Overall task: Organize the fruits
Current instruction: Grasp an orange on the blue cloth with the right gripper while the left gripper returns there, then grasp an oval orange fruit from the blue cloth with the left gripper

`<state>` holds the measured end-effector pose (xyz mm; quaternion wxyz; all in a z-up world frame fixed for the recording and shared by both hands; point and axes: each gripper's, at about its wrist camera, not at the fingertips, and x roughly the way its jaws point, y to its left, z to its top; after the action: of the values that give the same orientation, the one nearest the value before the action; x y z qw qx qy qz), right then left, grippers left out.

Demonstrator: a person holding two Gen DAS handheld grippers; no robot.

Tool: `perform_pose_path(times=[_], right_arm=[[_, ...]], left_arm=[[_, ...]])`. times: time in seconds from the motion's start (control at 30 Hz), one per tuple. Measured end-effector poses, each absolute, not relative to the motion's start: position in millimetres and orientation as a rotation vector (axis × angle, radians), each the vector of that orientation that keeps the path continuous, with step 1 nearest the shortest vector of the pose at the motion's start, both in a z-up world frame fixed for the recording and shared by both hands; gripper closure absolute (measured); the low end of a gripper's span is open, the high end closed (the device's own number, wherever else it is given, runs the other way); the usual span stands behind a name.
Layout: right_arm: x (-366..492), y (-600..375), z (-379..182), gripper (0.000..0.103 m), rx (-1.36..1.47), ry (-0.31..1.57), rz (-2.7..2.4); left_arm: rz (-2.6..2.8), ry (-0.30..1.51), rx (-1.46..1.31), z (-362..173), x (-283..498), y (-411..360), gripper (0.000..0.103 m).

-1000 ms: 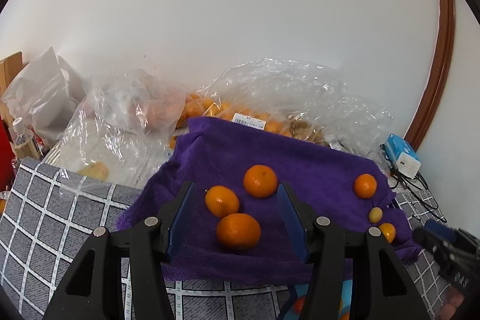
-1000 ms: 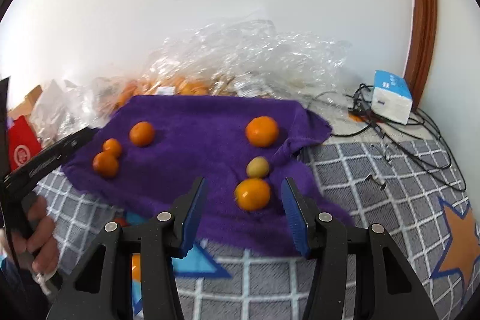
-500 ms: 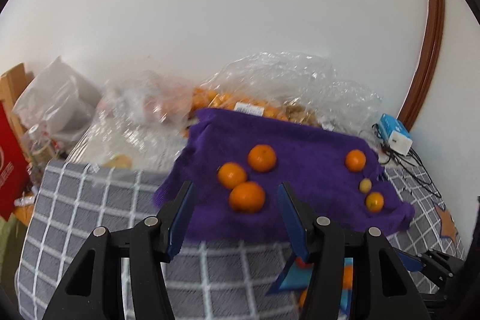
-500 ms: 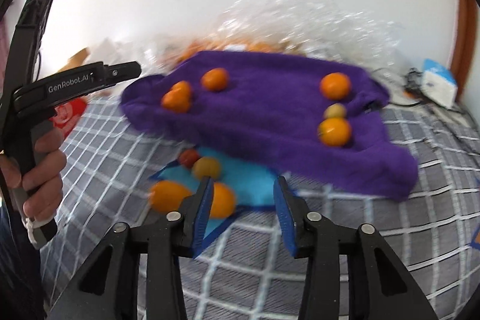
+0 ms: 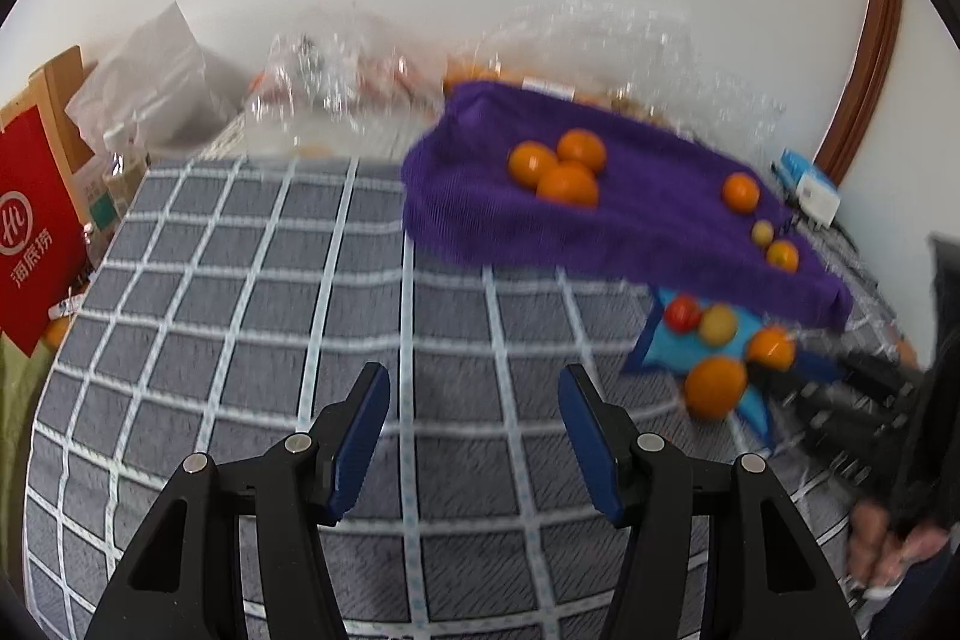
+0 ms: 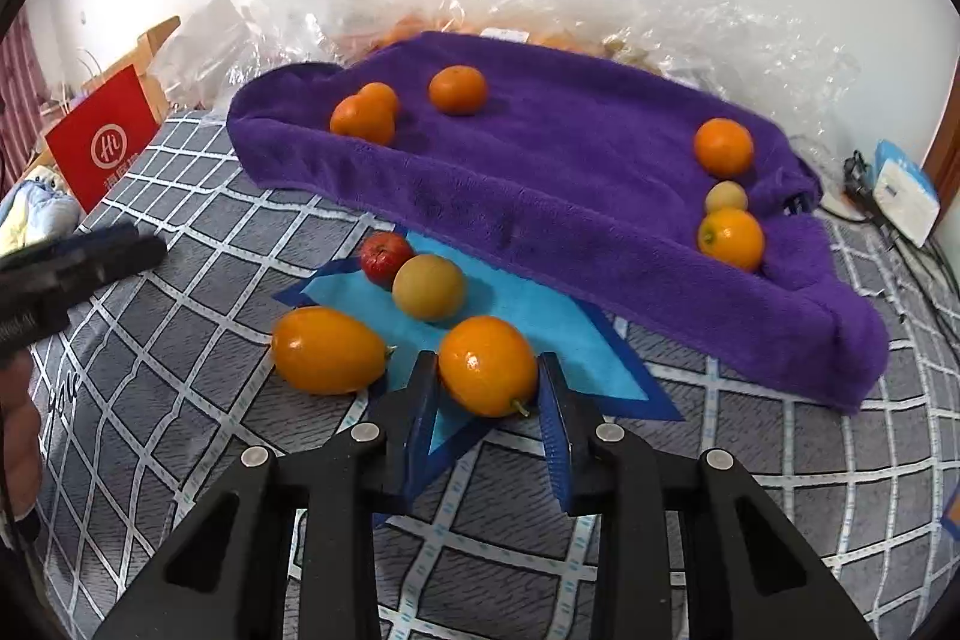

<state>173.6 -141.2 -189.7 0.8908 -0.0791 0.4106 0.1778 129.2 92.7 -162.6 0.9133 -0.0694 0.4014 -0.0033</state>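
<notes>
Grey checked cover (image 6: 750, 508): bears all. Purple towel (image 6: 570, 196): six fruits on it. Blue patch (image 6: 540, 322): four fruits. Right gripper (image 6: 487, 403): jaws just closing, pads against an oval orange fruit (image 6: 487, 365) on the patch. Left gripper (image 5: 474, 430): jaws apart, nothing between, above bare cover.

Six fruits (image 6: 458, 89) on towel (image 6: 570, 196); four fruits (image 6: 428, 287) on mat (image 6: 540, 322) before it.

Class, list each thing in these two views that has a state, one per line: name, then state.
right gripper: jaws just closing, pads against the oval orange fruit
left gripper: open, nothing between its jaws
purple towel: spread out, six fruits on it
second oval orange fruit: loose on the bedspread
</notes>
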Motion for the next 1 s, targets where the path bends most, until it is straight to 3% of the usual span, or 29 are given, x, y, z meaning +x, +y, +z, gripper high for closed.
perform_pose_path(times=[0.27,0.4,0.7,1.0], right_arm=[[174.9,-192.0,-180.1,0.071,-0.156,0.808,0.196],[179.8,-211.6,-194.6,0.071,-0.090,0.861,0.188],[176.7,-229.1,-197.5,0.071,0.007,0.864,0.170],[177.4,-240.6,-198.4,0.071,0.052,0.865,0.142]], left_arm=[[0.029,0.869,-0.108,-180.6,123.9,89.2,0.046],[0.018,0.884,-0.110,-182.8,121.9,89.4,0.029],[0.007,0.911,-0.121,-176.7,119.8,77.7,0.031],[-0.176,0.894,-0.063,-159.8,141.2,-2.2,0.031]])
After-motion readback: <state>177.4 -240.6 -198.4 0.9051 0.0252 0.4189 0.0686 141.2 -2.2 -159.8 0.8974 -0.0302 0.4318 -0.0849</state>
